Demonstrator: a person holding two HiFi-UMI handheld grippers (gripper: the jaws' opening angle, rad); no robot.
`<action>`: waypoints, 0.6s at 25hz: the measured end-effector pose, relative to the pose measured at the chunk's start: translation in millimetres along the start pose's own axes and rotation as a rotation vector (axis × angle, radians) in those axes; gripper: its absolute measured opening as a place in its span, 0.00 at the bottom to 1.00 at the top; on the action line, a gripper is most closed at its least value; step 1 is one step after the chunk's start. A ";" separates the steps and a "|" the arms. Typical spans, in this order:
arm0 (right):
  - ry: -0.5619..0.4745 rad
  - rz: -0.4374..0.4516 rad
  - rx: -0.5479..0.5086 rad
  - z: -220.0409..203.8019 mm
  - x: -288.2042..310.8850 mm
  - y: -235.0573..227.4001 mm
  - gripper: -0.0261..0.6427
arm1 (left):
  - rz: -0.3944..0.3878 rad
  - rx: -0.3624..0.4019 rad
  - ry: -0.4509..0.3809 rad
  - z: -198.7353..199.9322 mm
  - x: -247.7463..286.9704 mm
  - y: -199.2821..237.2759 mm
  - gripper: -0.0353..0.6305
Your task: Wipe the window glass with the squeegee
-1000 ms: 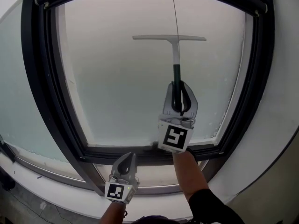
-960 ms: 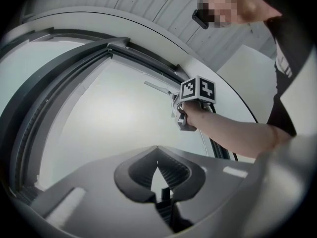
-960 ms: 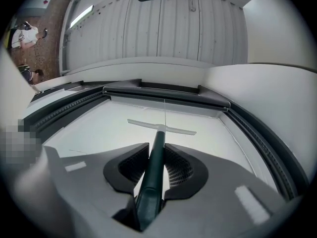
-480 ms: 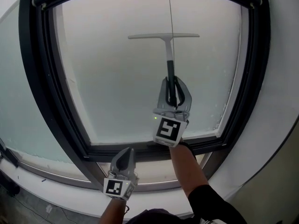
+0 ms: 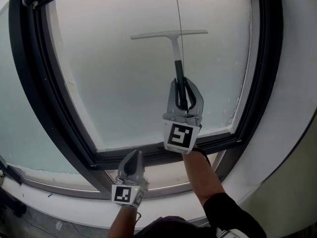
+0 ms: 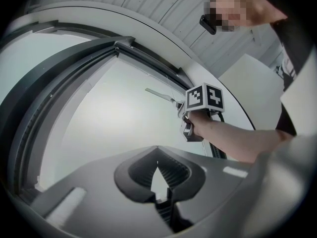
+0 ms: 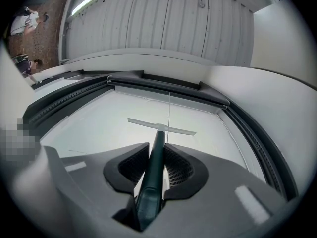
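A squeegee [image 5: 174, 39] with a pale blade and dark green handle rests against the frosted window glass [image 5: 124, 83], blade level across the upper middle of the pane. My right gripper [image 5: 184, 90] is shut on its handle [image 7: 154, 167], and the blade [image 7: 161, 126] lies ahead of the jaws. My left gripper [image 5: 134, 158] is held low by the window's bottom frame, shut with nothing in it. From the left gripper view the squeegee [image 6: 161, 93] and the right gripper's marker cube [image 6: 204, 96] show to the right.
A dark window frame [image 5: 39, 98] runs round the pane, with a roller blind box along the top [image 7: 163, 88] and a thin pull cord [image 5: 177, 24] hanging down past the blade. White wall [image 5: 292, 148] lies to the right, and a second pane [image 5: 20, 133] to the left.
The right gripper and squeegee have shifted slightly left and up on the glass. The left gripper stayed low near the bottom frame.
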State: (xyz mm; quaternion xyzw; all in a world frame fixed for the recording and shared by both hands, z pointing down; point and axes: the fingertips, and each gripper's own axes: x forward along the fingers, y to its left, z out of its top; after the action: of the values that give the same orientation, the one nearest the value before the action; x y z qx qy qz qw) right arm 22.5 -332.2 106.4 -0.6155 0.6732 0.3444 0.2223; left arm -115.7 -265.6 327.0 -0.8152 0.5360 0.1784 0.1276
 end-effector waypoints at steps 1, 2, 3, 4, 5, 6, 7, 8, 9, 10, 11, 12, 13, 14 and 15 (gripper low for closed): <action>0.002 0.000 0.001 -1.1 -1.9 0.6 0.19 | -0.002 -0.004 0.002 -2.0 -0.1 0.4 0.05; 0.005 0.001 0.001 -1.8 -3.7 1.2 0.19 | -0.003 -0.014 0.006 -3.2 0.0 -0.1 0.05; 0.010 0.002 0.001 -2.5 -5.2 1.6 0.19 | -0.005 -0.027 0.009 -3.7 0.4 -1.1 0.05; 0.016 0.004 -0.001 -3.0 -6.4 1.9 0.19 | -0.008 -0.035 0.013 -4.3 1.0 -2.4 0.05; 0.022 0.006 -0.004 -3.7 -7.4 2.0 0.19 | -0.012 -0.038 0.016 -4.8 1.7 -3.8 0.05; 0.024 0.008 -0.007 -4.4 -8.4 1.9 0.19 | -0.017 -0.037 0.017 -5.3 2.6 -5.1 0.05; 0.023 0.010 -0.009 -5.2 -9.7 1.7 0.19 | -0.023 -0.031 0.017 -6.1 3.2 -6.1 0.05; 0.021 0.011 -0.009 -6.3 -11.5 1.4 0.19 | -0.030 -0.021 0.016 -7.5 3.3 -6.7 0.05; 0.019 0.011 -0.004 -7.9 -13.8 1.2 0.19 | -0.034 -0.014 0.016 -8.6 3.2 -7.3 0.05; 0.020 0.010 0.002 -9.8 -16.5 1.0 0.19 | -0.035 -0.014 0.017 -8.9 3.1 -8.1 0.05; 0.023 0.009 0.006 -11.8 -19.5 1.0 0.19 | -0.034 -0.019 0.019 -9.0 2.9 -9.0 0.05; 0.027 0.007 0.007 -13.7 -22.7 1.4 0.19 | -0.033 -0.023 0.023 -9.9 2.4 -9.4 0.05; 0.032 0.006 0.006 -15.6 -25.8 2.3 0.19 | -0.034 -0.023 0.028 -11.5 1.6 -9.3 0.05; 0.037 0.006 0.005 -17.3 -28.5 3.4 0.19 | -0.037 -0.020 0.033 -13.5 0.8 -8.9 0.05; 0.042 0.007 0.006 -18.9 -30.6 4.5 0.19 | -0.039 -0.018 0.037 -15.0 0.3 -8.4 0.05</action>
State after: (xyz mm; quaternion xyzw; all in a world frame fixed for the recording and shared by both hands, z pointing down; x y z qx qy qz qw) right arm 24.9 -325.4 141.9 -0.6194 0.6810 0.3302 0.2088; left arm -105.6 -268.5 340.6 -0.8298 0.5206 0.1657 0.1137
